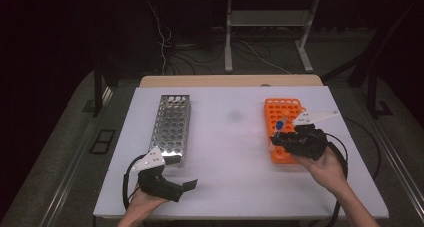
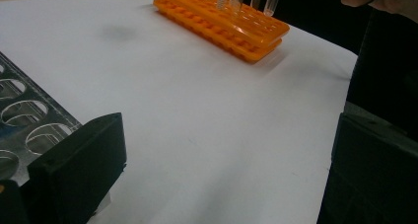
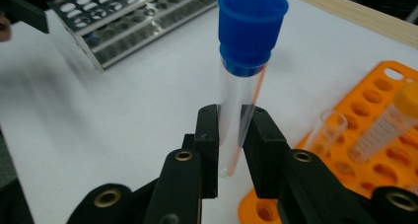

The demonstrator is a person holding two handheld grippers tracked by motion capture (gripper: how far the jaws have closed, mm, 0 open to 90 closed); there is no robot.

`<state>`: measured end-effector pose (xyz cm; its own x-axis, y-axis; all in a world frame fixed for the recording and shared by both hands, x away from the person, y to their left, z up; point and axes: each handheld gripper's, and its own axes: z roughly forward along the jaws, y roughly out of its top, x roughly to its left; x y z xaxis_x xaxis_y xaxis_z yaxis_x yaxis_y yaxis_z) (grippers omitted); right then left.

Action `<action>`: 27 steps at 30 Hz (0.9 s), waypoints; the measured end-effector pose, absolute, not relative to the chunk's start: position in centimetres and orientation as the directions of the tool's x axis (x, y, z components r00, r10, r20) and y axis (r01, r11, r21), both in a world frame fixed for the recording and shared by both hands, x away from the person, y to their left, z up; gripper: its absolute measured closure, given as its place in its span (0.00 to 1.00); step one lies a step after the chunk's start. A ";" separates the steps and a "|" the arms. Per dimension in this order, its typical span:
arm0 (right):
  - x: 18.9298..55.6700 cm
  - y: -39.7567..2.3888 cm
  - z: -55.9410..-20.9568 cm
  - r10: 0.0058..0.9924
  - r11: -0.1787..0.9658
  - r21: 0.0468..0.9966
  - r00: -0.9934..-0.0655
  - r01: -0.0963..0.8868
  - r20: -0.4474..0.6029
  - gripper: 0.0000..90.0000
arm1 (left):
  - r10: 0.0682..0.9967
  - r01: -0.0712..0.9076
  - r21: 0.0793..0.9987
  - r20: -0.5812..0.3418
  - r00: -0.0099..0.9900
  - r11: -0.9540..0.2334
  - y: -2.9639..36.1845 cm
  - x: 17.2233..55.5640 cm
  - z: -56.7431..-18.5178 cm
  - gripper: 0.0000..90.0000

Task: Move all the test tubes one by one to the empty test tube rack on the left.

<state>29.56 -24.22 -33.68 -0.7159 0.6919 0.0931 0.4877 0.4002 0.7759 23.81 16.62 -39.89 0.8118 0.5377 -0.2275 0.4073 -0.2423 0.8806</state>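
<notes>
Right tool (image 3: 230,150) clamped on clear tube with blue cap (image 3: 241,100), gripped low on glass, tube lifted above near end of orange rack (image 1: 283,129). Left tool (image 1: 176,188) held idle with jaws apart, on tabletop (image 1: 225,157) well left of orange rack, beside metal rack (image 1: 172,128).

Risks judged:
- Smooth glass pinched near bottom: slip or tilt likely if swung fast.
- Heavy capped top: pivot between pads possible.
- Neighbouring tubes (image 3: 389,123) in orange rack could be knocked if tube is carried low.
</notes>
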 end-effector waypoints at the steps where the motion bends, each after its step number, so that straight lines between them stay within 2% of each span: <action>1: 29.7 -24.1 -33.5 0.686 0.399 0.778 -0.721 0.485 0.098 0.85 | 0.537 0.410 0.879 -0.229 0.812 -0.243 16.6 23.9 -39.6 0.00; 11: 30.5 -22.7 -32.7 0.607 0.432 0.772 -0.783 0.466 0.134 0.85 | 0.524 0.398 0.874 -0.209 0.826 -0.278 16.2 24.7 -38.2 0.00; 27: 31.7 -19.4 -32.3 0.491 0.507 0.754 -0.859 0.418 0.146 0.85 | 0.484 0.361 0.863 -0.161 0.860 -0.354 14.6 28.2 -34.3 0.00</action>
